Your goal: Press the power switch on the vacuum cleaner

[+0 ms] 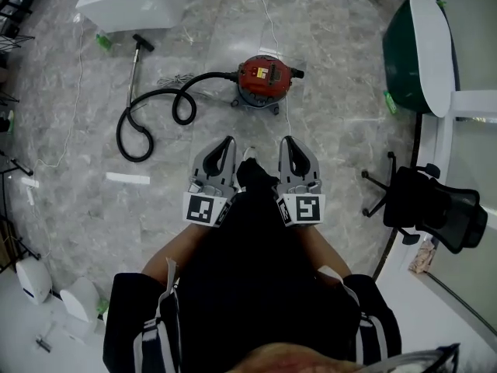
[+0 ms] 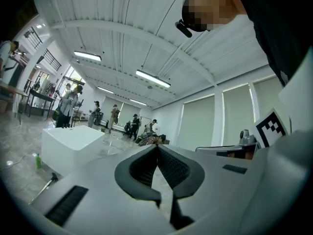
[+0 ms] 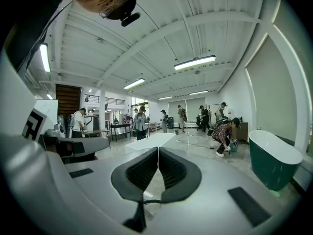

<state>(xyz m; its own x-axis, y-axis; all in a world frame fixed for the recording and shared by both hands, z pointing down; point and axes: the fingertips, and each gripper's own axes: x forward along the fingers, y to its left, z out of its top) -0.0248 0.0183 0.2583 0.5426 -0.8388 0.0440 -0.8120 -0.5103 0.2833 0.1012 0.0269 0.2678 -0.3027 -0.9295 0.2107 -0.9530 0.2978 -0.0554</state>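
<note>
- You are holding the left gripper (image 1: 227,141) and the right gripper (image 1: 286,141) side by side against your waist, probably because the reach has not begun.
- Both pairs of jaws are pressing together at the tips, pinching nothing.
- The red vacuum cleaner (image 1: 262,78) is sitting on the floor (image 1: 349,130) ahead, well apart from both grippers, its hose (image 1: 147,107) curling leftward.

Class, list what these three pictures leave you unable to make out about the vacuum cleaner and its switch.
1. Power switch: in the head view the vacuum cleaner is too small to tell which part of its red top is the switch.
2. Vacuum cleaner: missing from both gripper views, which look up across the room.
3. White cable: in the head view it is cut off by the top edge, so no plug shows.
</note>
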